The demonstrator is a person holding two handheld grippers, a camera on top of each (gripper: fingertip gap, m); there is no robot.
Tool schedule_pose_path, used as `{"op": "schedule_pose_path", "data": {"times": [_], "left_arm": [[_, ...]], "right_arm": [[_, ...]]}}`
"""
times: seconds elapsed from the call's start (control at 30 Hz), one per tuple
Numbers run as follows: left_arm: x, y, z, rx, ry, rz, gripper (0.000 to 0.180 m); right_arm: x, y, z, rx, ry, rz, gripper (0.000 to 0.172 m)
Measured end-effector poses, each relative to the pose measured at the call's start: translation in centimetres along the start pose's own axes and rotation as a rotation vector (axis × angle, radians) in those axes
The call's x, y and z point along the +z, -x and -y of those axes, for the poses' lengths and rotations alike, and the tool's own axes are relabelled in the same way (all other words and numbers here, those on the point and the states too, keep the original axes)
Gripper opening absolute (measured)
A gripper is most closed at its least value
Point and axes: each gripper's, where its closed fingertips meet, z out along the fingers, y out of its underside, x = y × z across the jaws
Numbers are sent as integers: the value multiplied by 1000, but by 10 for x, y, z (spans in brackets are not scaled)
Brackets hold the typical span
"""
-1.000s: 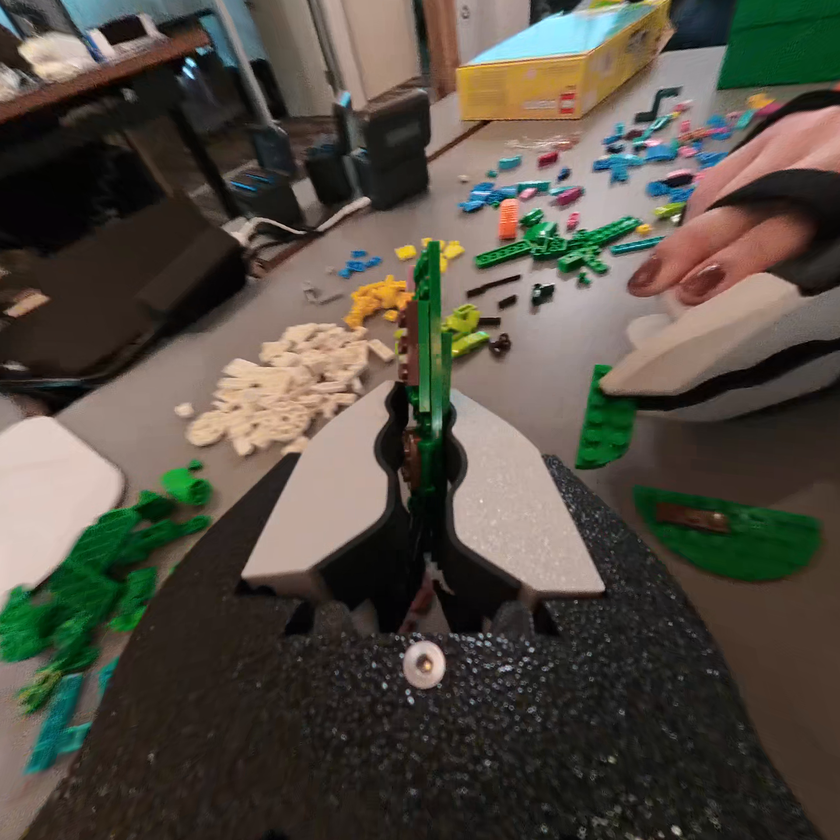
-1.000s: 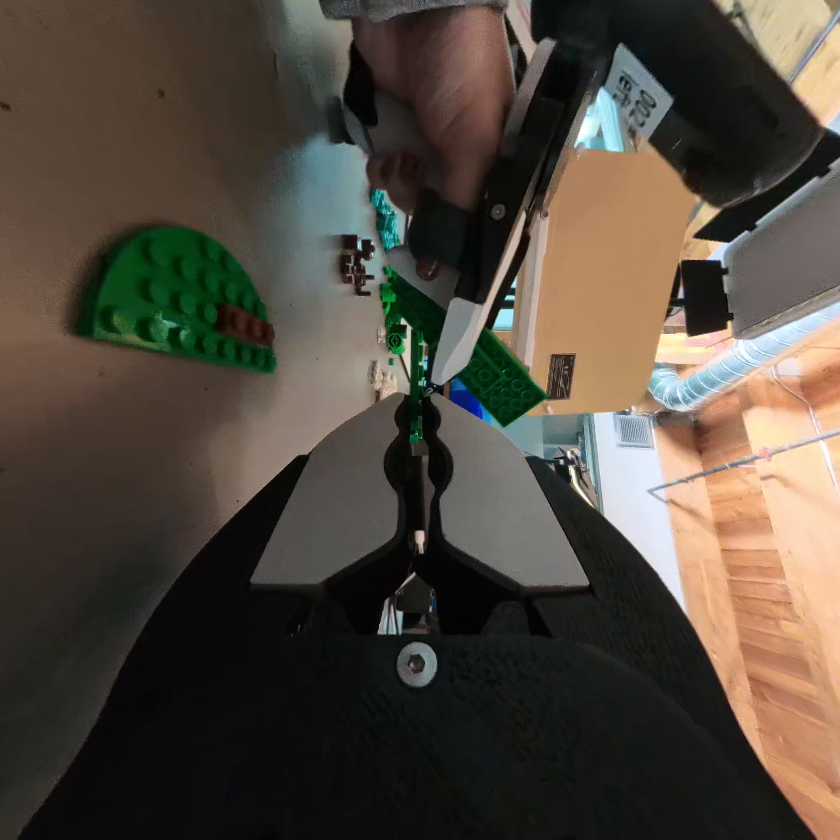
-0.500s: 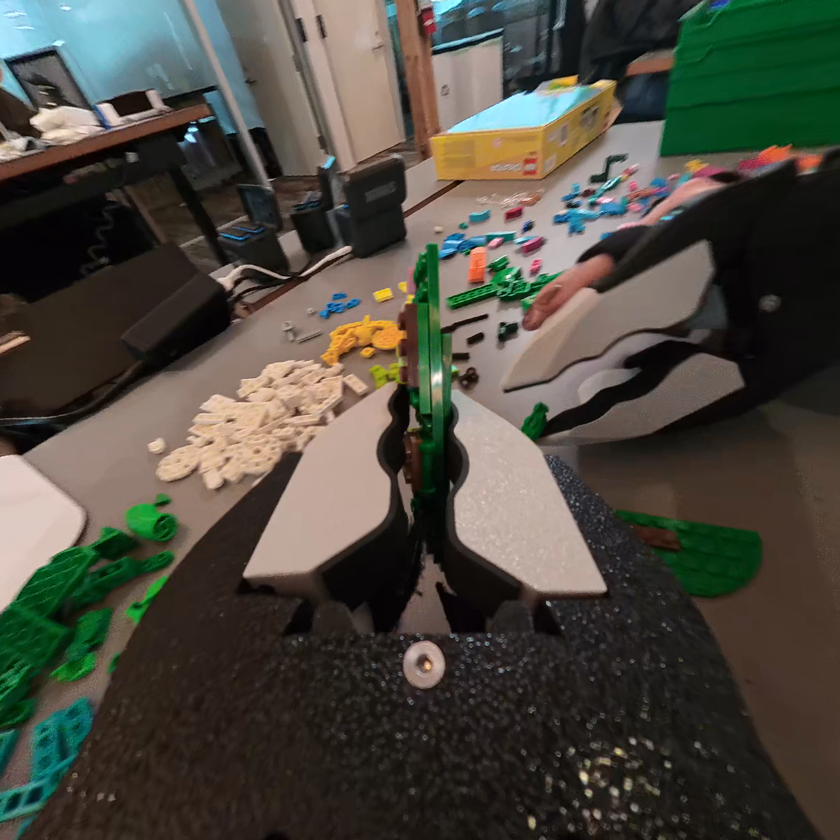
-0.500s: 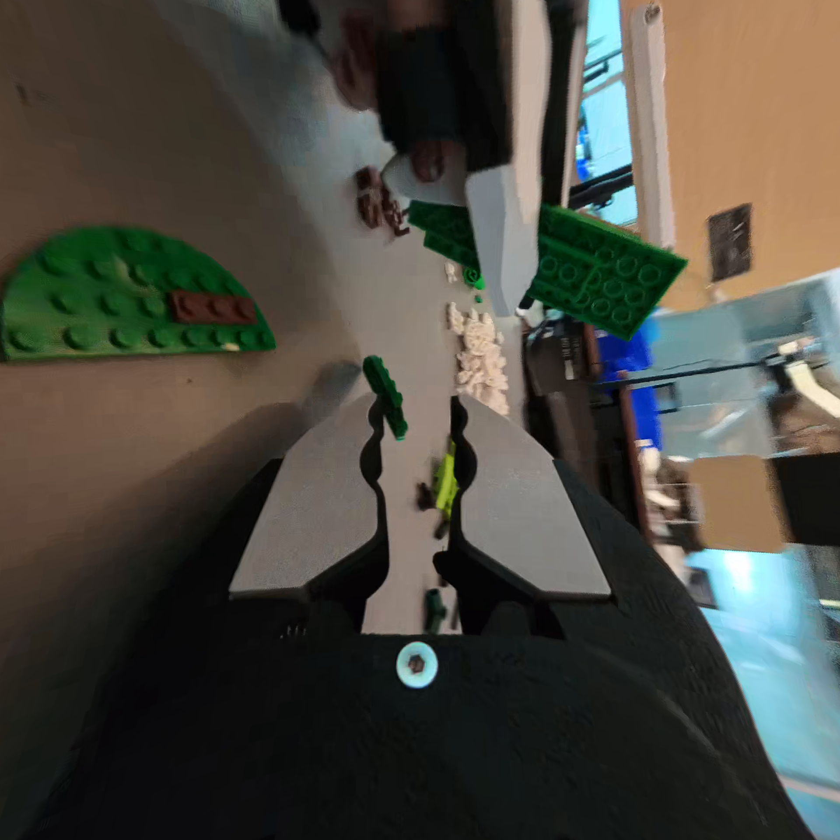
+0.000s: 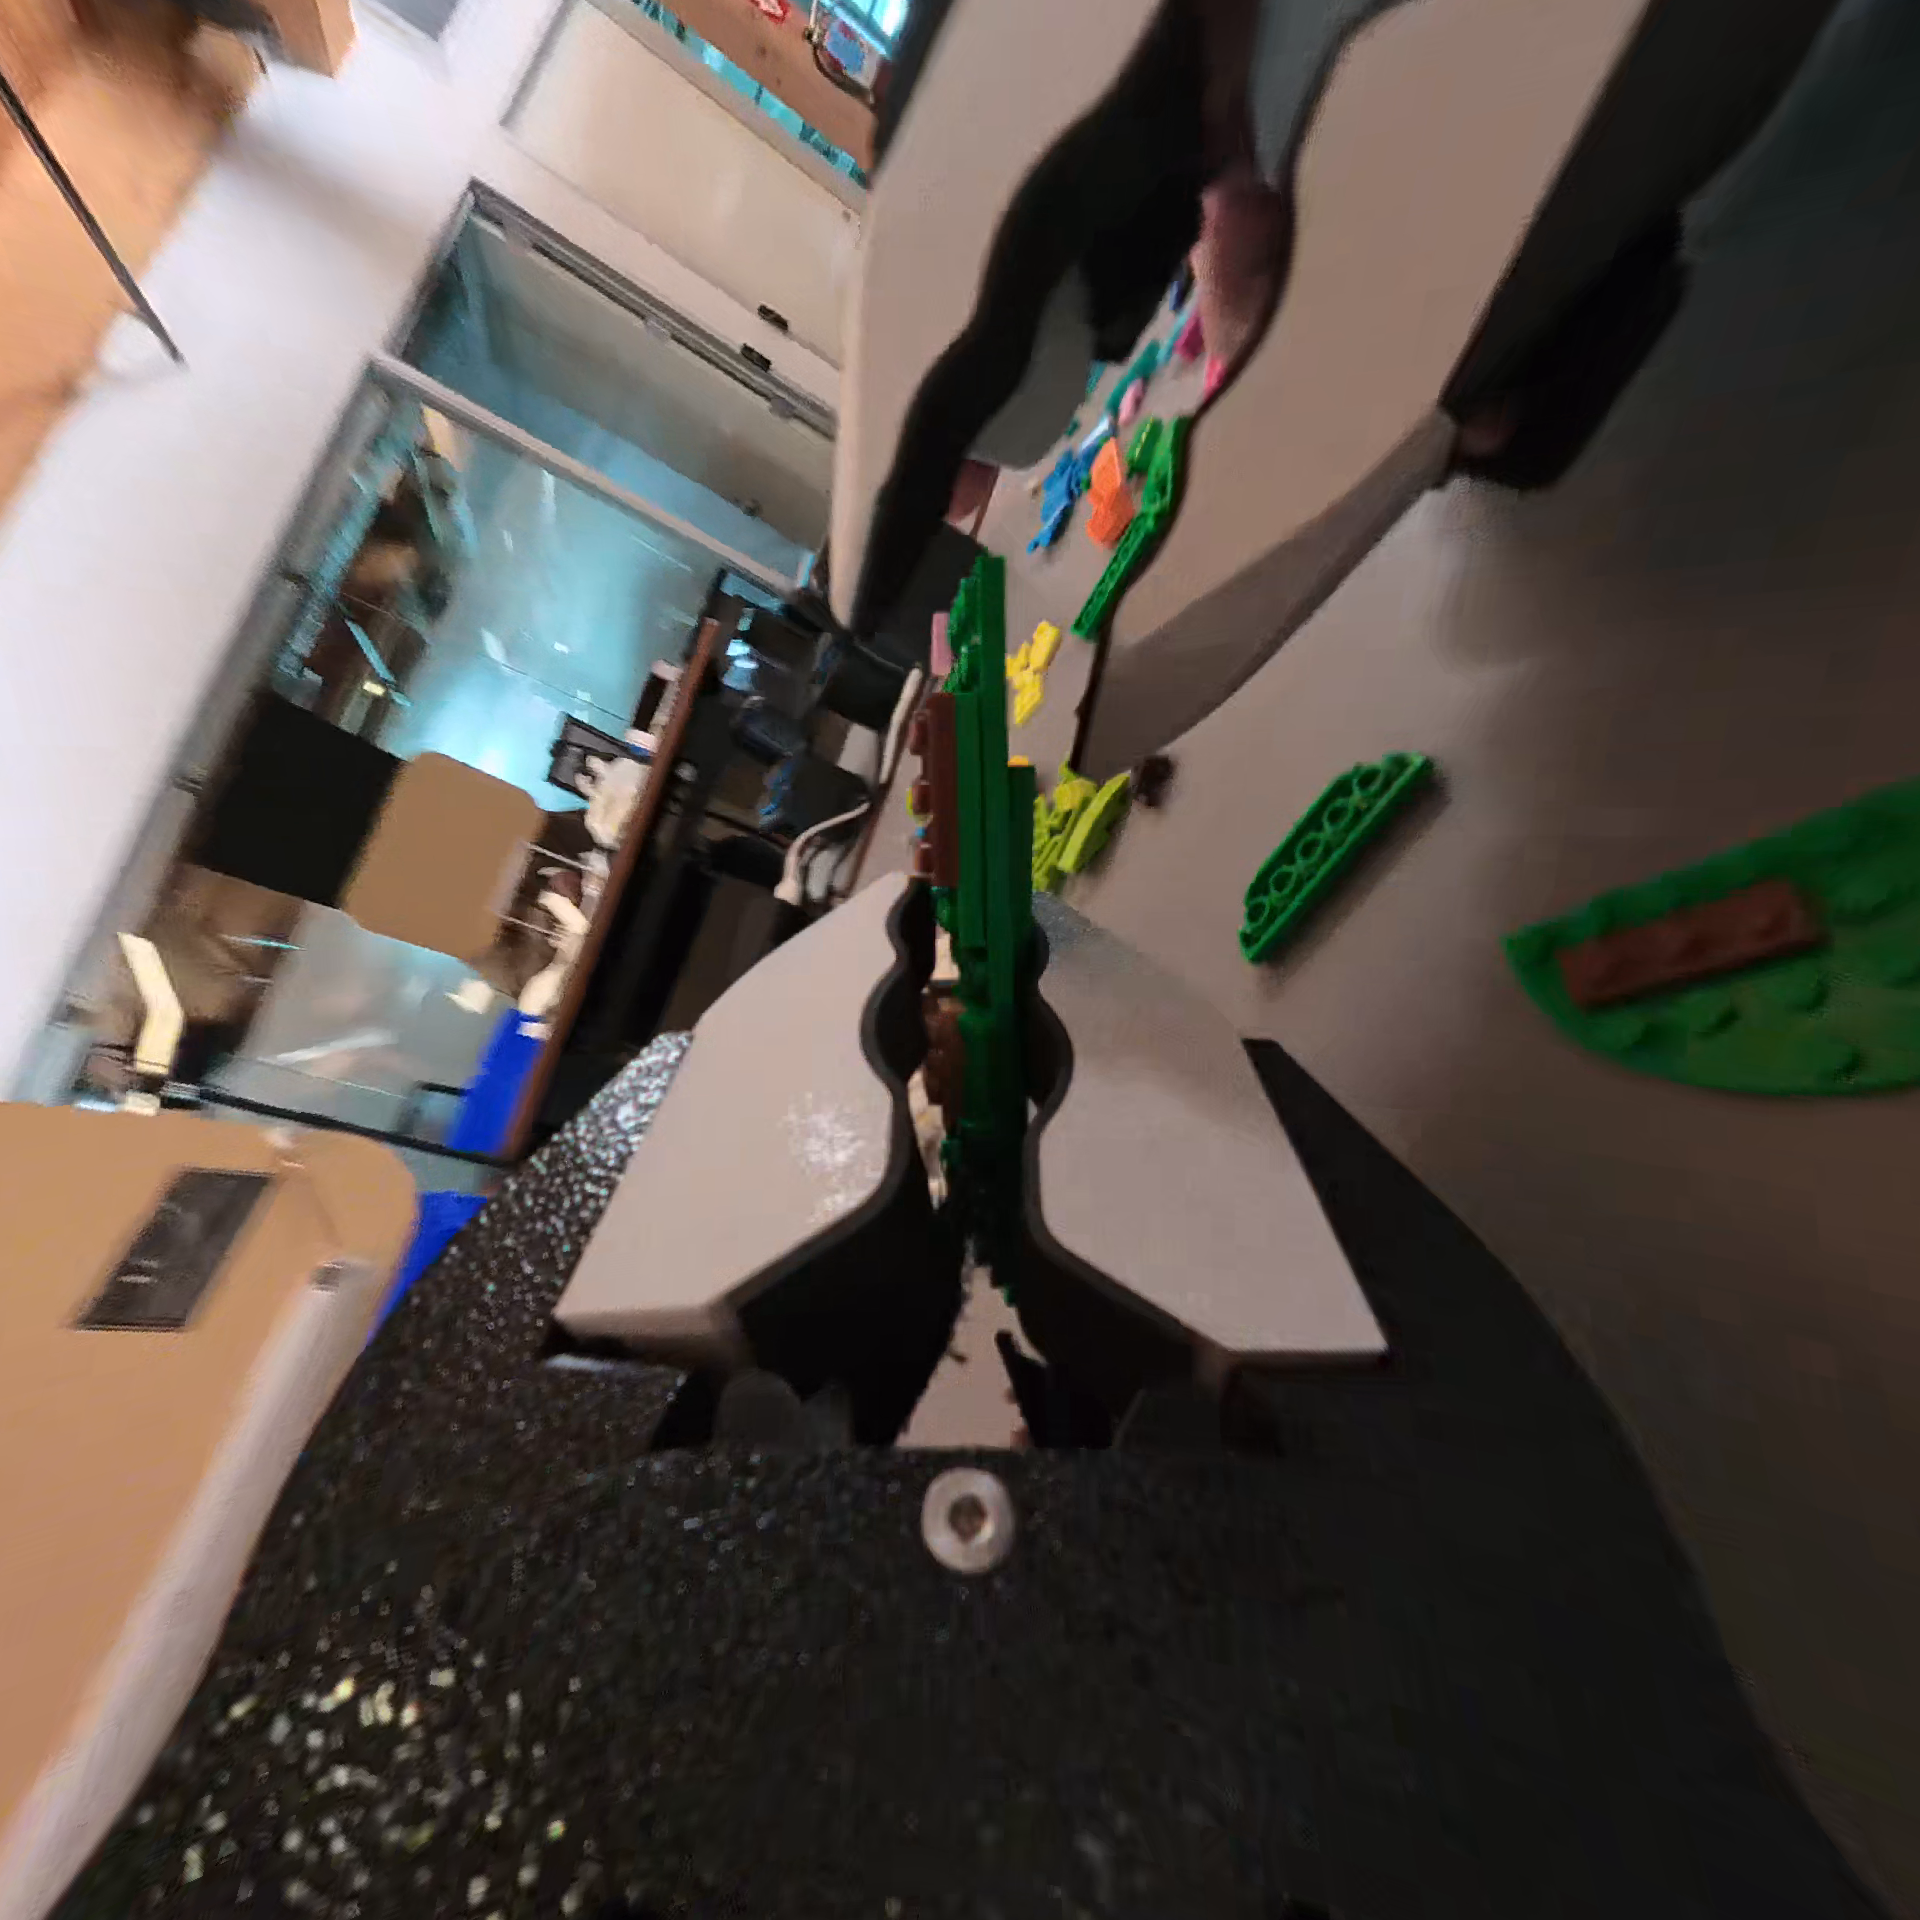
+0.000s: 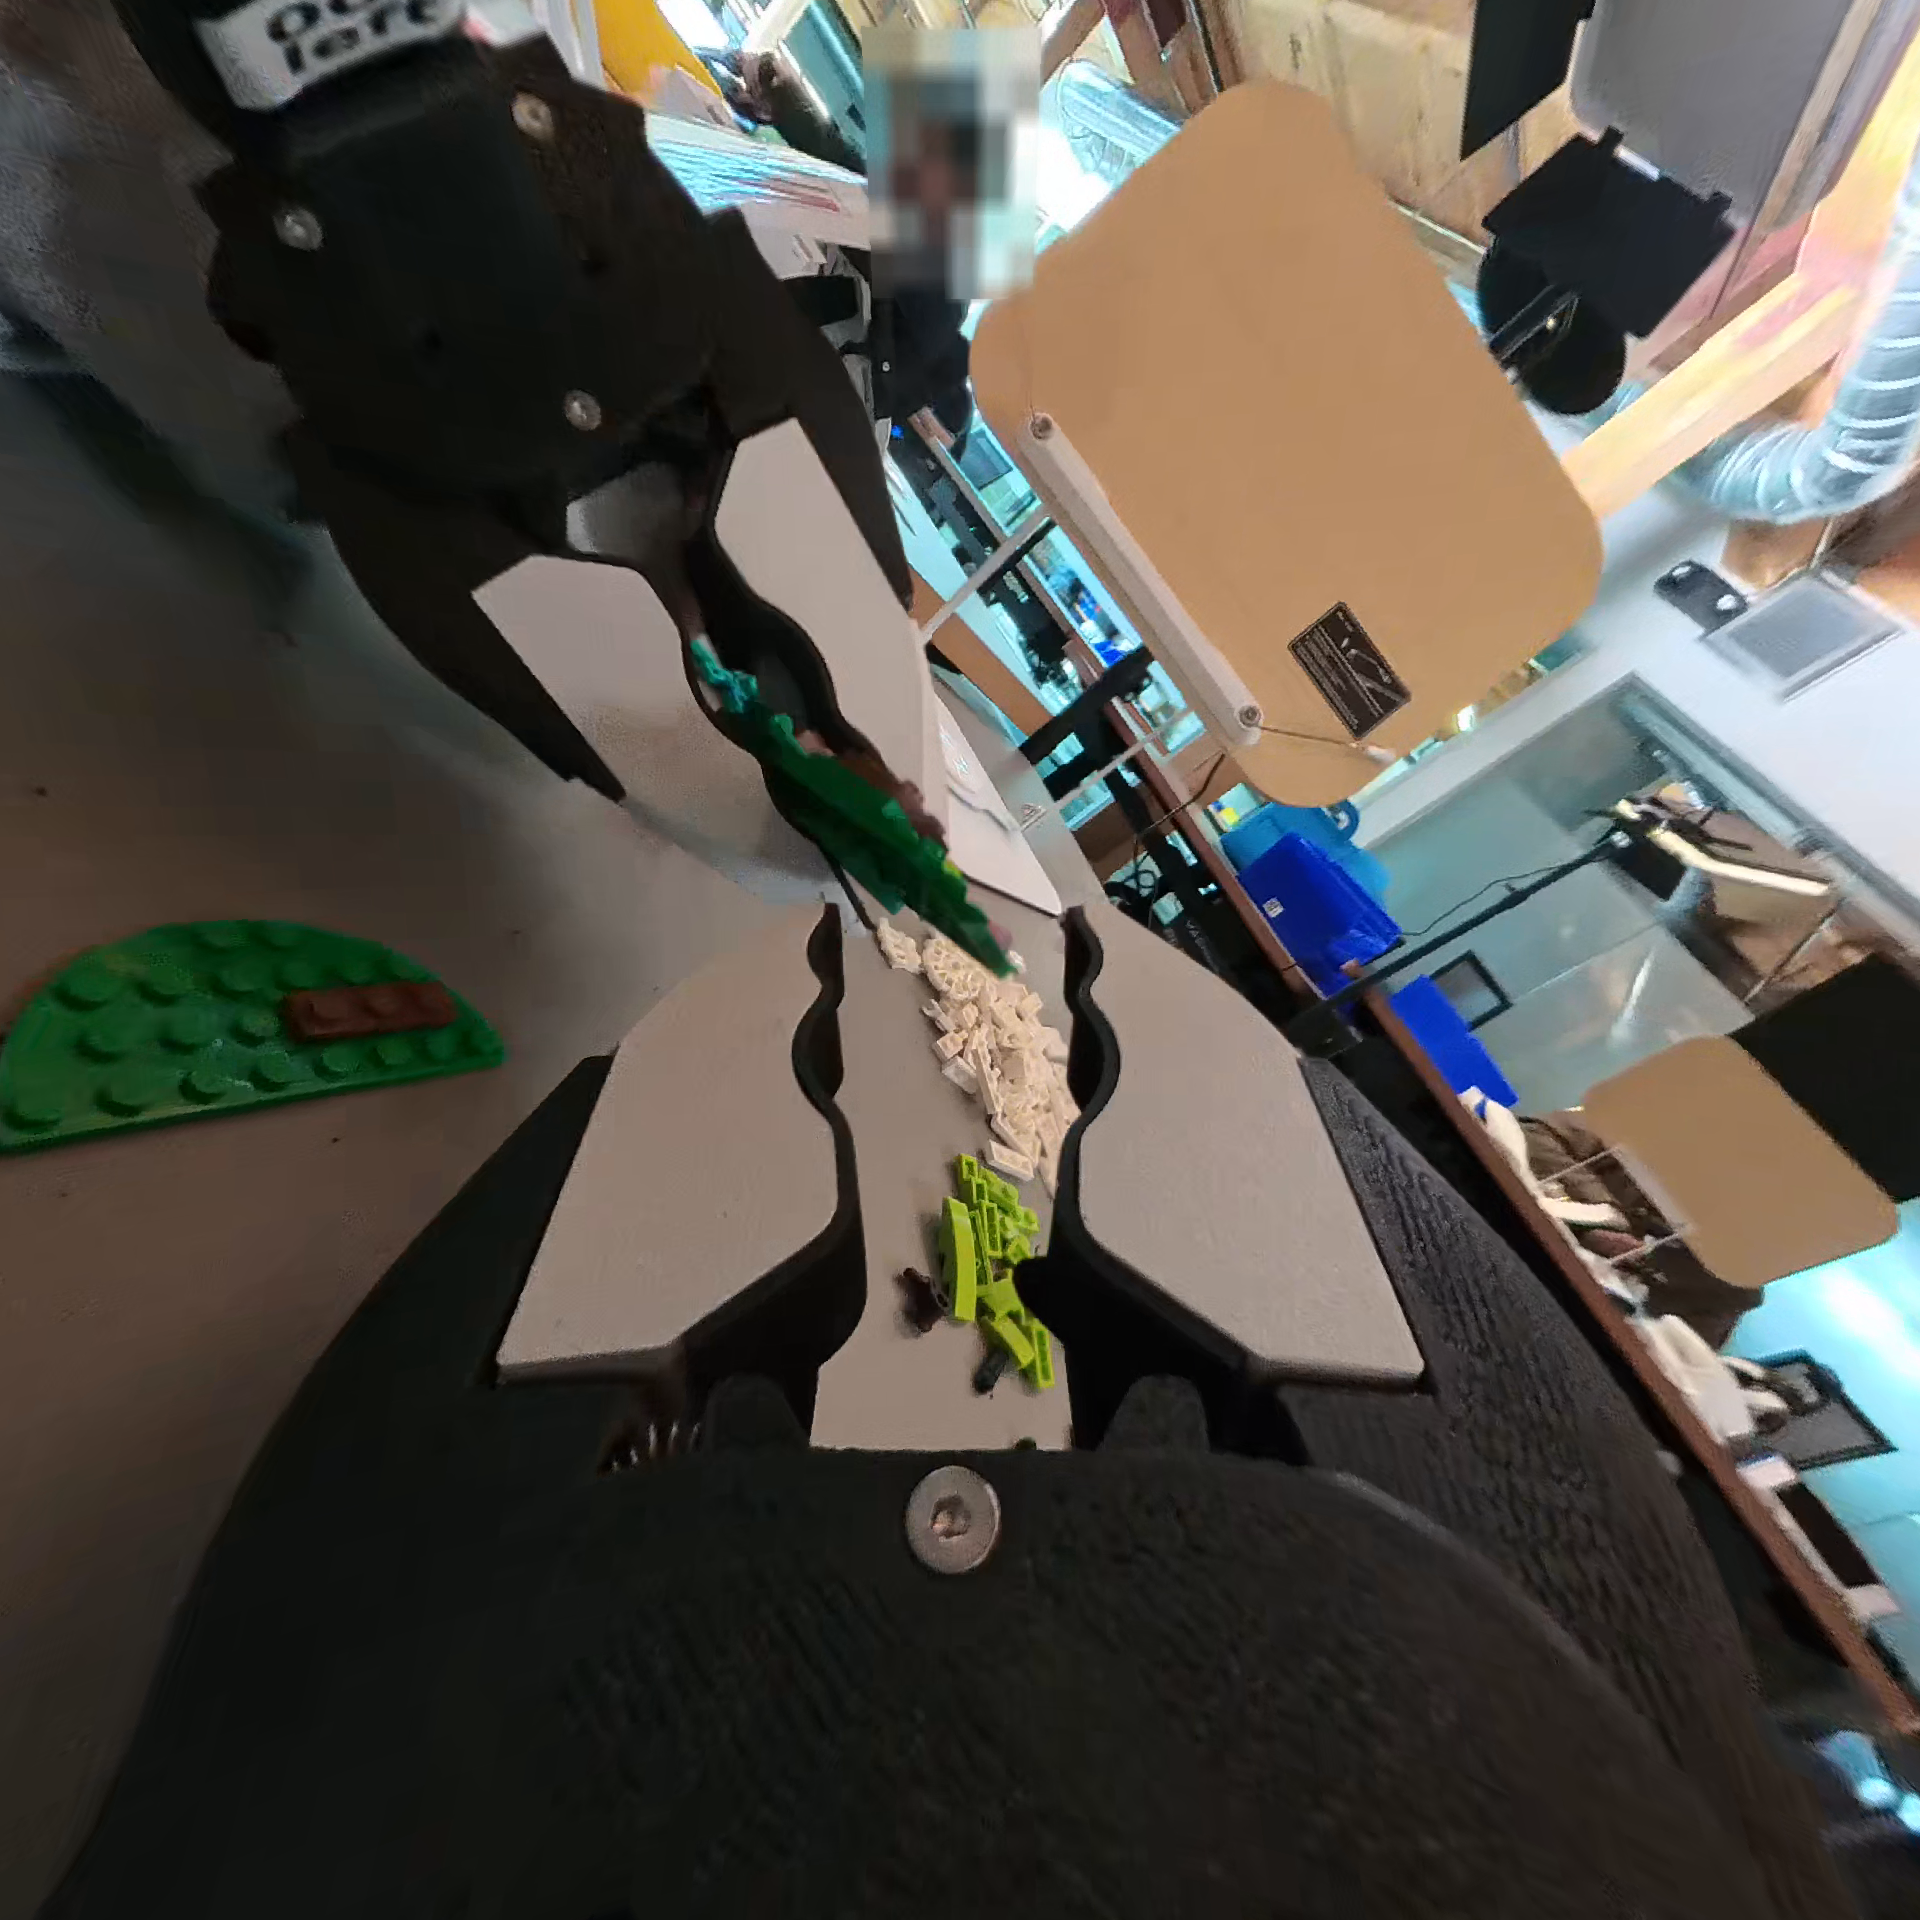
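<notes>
Left wrist view: left gripper (image 5: 961, 914) clamping green brick assembly (image 5: 987, 831) edge-on, pads pressing both faces, brown strip on its left face, long axis running straight ahead along fingers. Right gripper (image 5: 1039, 582) hanging just beyond assembly's far tip, fingers spread. Small green curved piece (image 5: 1335, 852) lying right of assembly on table (image 5: 1662, 675); green half-round plate (image 5: 1766, 997) farther right.

Right wrist view: right gripper (image 6: 945, 925) standing apart, gripping nothing; white pieces (image 6: 997, 1039) and lime pieces (image 6: 987, 1268) lying on table between its fingers. Assembly tip pointing toward its gap from left gripper ahead. Half-round plate left of assembly.
</notes>
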Motion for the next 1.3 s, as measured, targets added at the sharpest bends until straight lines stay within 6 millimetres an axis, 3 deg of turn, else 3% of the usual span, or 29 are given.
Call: {"op": "schedule_pose_path", "data": {"times": [0.1,0.17,0.23,0.3,0.37,0.43,0.63,0.9,1.0,1.13,1.3], "left_arm": [[1,0,-5,156,53,46,14],[2,-3,-5,141,41,33,14],[3,-3,-6,52,34,13,15],[5,-2,-8,-93,33,-16,20],[6,5,-9,-232,33,0,42],[5,16,-14,-304,42,37,51],[2,30,-14,-369,7,115,47],[-4,39,-5,-544,-80,122,31],[-4,40,-7,-465,-60,147,30],[-4,36,-16,-176,58,162,17],[-1,27,-22,-114,123,104,13]], "right_arm": [[4,2,-3,-100,33,-46,33],[6,-1,-12,-255,98,-111,18],[7,0,-14,-342,126,-139,13],[8,-1,-14,-226,124,-110,11],[8,-7,-17,-77,135,-106,11],[7,-15,-21,67,128,-104,9],[2,-26,-23,332,45,-39,9],[1,-27,-21,345,25,-35,9],[1,-27,-20,327,25,-43,9],[1,-30,-23,275,38,-87,11],[2,-28,-34,94,114,-145,21]]}}
